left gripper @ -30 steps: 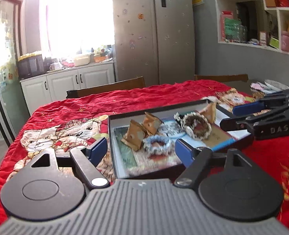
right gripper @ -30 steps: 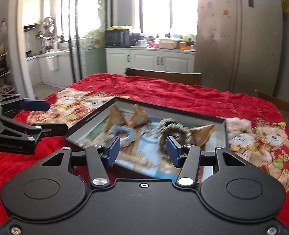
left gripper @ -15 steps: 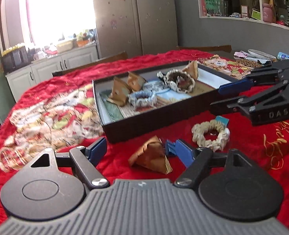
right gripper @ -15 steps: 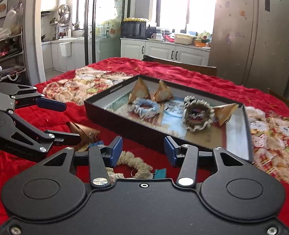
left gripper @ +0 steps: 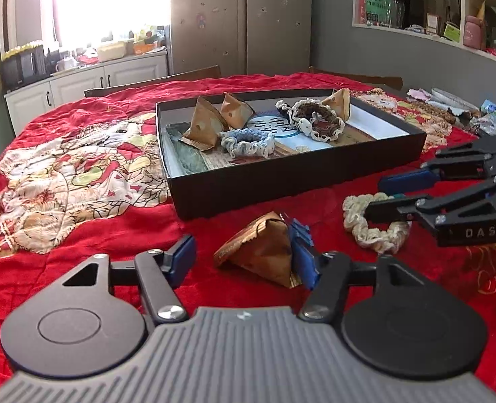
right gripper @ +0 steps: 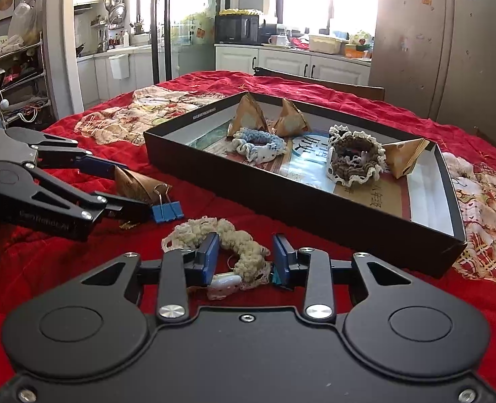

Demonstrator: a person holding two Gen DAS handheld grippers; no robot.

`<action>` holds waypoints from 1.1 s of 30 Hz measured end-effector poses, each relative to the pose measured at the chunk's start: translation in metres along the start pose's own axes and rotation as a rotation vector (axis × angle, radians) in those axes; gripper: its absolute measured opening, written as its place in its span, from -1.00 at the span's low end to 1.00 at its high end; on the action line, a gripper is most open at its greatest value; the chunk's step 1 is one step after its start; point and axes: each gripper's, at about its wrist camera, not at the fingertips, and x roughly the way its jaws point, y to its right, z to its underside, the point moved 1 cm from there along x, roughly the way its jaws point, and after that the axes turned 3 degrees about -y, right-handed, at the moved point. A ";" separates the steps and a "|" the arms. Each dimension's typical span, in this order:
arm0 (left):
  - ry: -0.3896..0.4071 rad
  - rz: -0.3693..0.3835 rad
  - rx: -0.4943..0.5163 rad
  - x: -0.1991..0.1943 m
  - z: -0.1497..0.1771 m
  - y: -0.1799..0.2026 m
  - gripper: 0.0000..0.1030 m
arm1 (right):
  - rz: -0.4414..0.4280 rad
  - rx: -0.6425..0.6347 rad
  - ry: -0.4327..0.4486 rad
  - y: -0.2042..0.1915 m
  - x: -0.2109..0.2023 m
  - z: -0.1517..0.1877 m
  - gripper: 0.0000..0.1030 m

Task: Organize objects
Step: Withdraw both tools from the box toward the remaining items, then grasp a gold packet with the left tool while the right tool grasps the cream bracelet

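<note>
A brown paper pyramid packet (left gripper: 261,252) with a blue binder clip (left gripper: 300,231) lies on the red cloth in front of the black box (left gripper: 281,184). My left gripper (left gripper: 243,262) straddles it with jaws closing; the right pad touches the clip, the left pad stands apart. A cream crochet scrunchie (right gripper: 234,238) lies between the pads of my right gripper (right gripper: 244,258), whose jaws are closing around it. From the right wrist, the left gripper (right gripper: 127,188) brackets the packet (right gripper: 137,184). The box (right gripper: 281,201) holds three brown packets, a blue scrunchie (right gripper: 258,141) and a brown-and-white one (right gripper: 354,158).
A red cloth (left gripper: 80,235) with cartoon prints covers the table. Small clutter (left gripper: 449,100) lies at its far right edge. A wooden chair back (right gripper: 315,80) stands behind the table, with a fridge and kitchen counter beyond.
Both grippers came down from over the box to the cloth in front of it. Their jaws narrowed, the left around the packet, the right around the cream scrunchie.
</note>
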 end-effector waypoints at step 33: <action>0.023 -0.031 -0.008 -0.007 0.003 0.003 -0.02 | -0.036 0.003 0.041 -0.002 -0.005 0.005 -0.74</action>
